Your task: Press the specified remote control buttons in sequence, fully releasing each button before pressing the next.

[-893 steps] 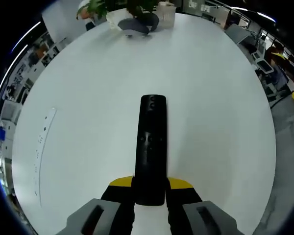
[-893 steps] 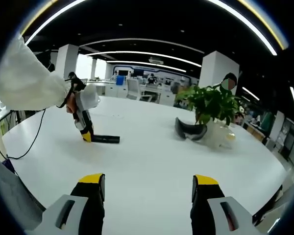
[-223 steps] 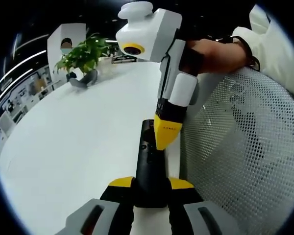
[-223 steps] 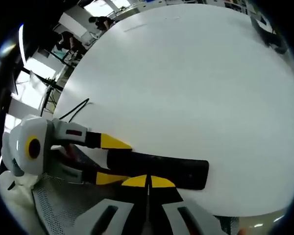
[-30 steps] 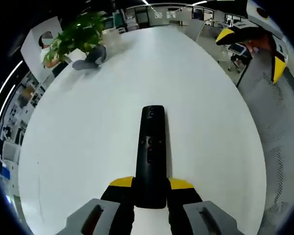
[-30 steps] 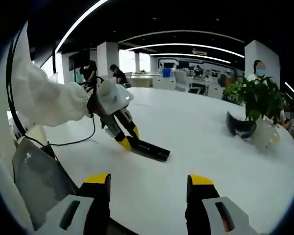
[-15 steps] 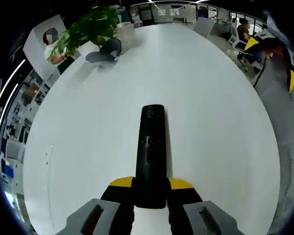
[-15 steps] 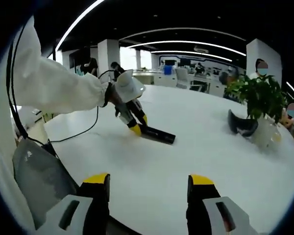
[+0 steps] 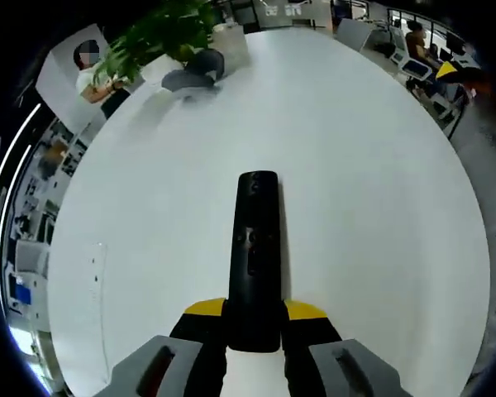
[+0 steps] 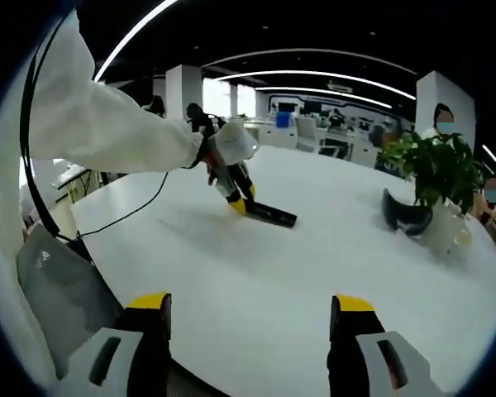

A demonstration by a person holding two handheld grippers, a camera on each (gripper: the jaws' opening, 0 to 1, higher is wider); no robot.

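Two tongs share the job: left tongs (image 9: 255,318) should keep pinching the slim black plastic remote (image 9: 255,248) level over the round white desk (image 9: 372,198) while spread, empty right tongs (image 10: 246,318) return for a clean press

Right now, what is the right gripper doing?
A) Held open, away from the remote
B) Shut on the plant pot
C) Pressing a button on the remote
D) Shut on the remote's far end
A: in the right gripper view the right gripper has its jaws spread with only bare table between them, while the remote lies farther off, held by the left gripper.
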